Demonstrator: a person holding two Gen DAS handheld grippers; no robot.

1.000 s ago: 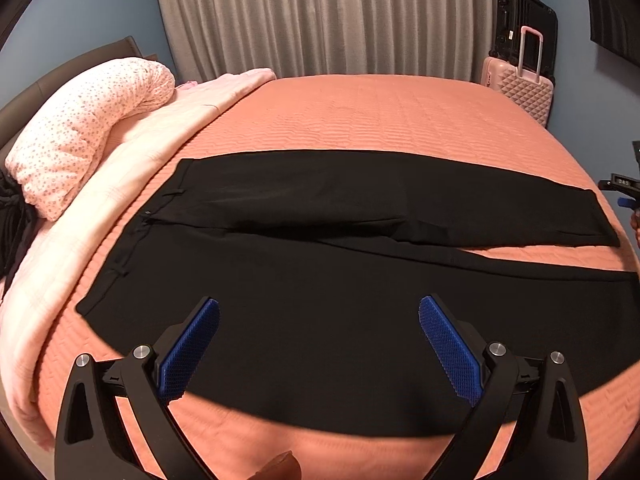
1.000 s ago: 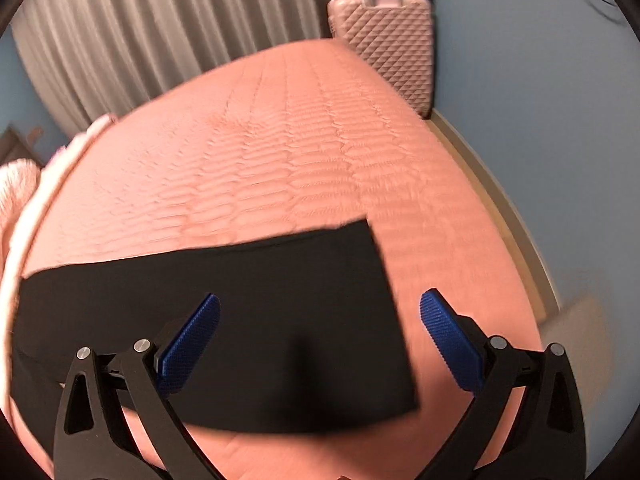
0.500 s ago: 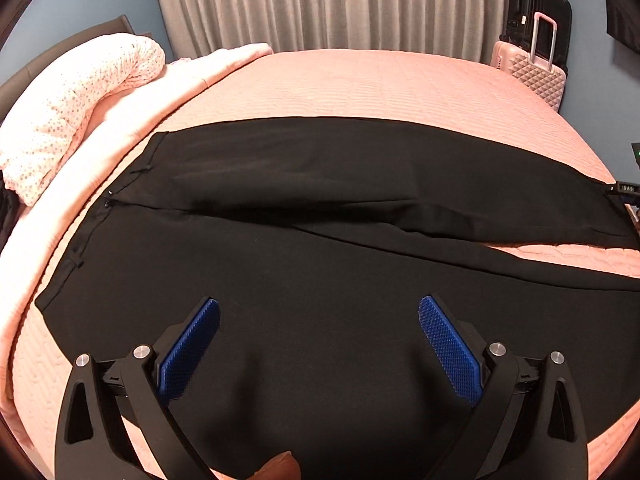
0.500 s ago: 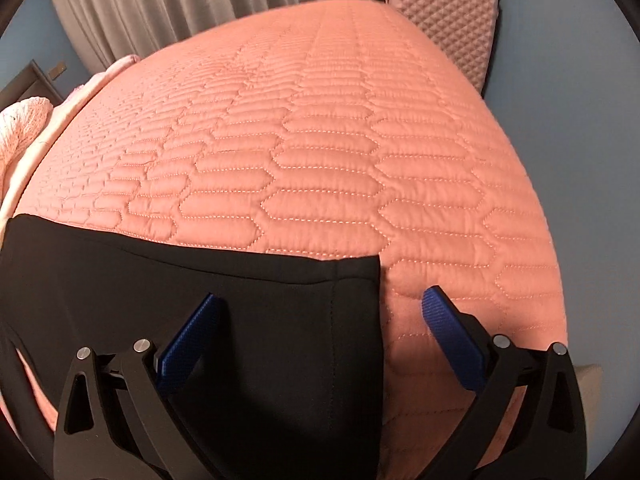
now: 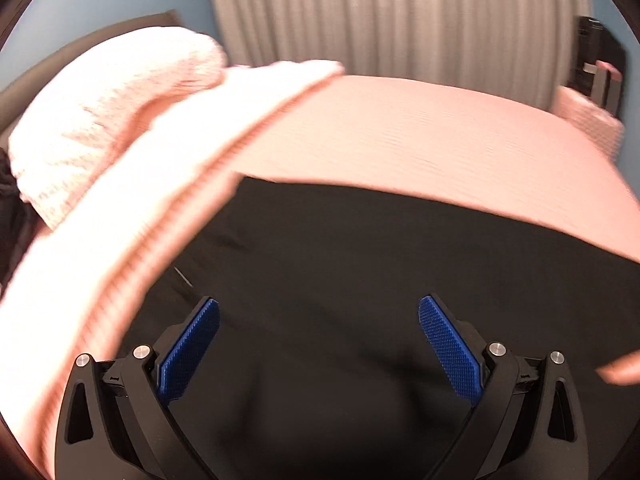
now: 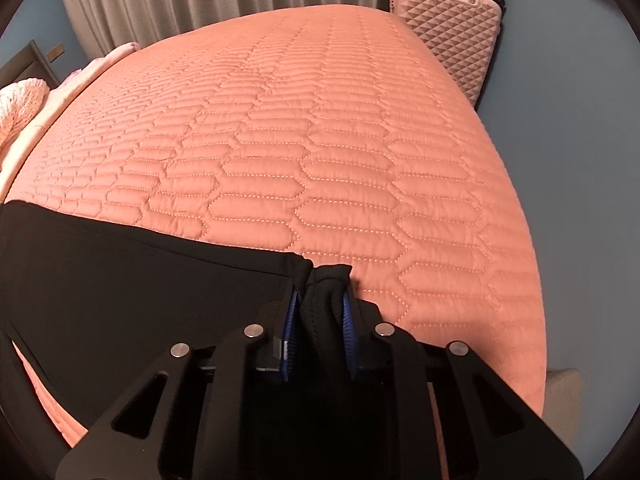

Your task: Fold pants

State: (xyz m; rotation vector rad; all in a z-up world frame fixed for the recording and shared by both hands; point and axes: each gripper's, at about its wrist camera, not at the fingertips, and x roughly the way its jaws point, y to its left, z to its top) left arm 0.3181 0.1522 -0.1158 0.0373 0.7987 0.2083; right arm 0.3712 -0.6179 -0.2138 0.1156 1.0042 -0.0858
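Note:
Black pants (image 5: pixel 360 264) lie spread on the salmon quilted bed (image 5: pixel 400 132). My left gripper (image 5: pixel 318 320) hangs open over the waist end of the pants, near the pink blanket, with nothing between its blue pads; this view is blurred. In the right wrist view the far leg's hem (image 6: pixel 160 288) lies flat across the bed (image 6: pixel 320 140). My right gripper (image 6: pixel 318 304) is closing on the hem corner, and a bunched fold of black cloth (image 6: pixel 324 280) is pinched between its blue pads.
A folded pale pink blanket (image 5: pixel 172 184) and a white speckled pillow (image 5: pixel 100 120) lie left of the pants. A pink suitcase (image 6: pixel 448 32) stands past the bed's far right corner. Grey curtains (image 5: pixel 380 12) hang behind. A fingertip (image 5: pixel 620 372) shows at the right edge.
My left gripper swept left from the trouser legs to the waist end by the blanket. My right gripper, wide open half a second ago, has closed on the hem corner and bunched it.

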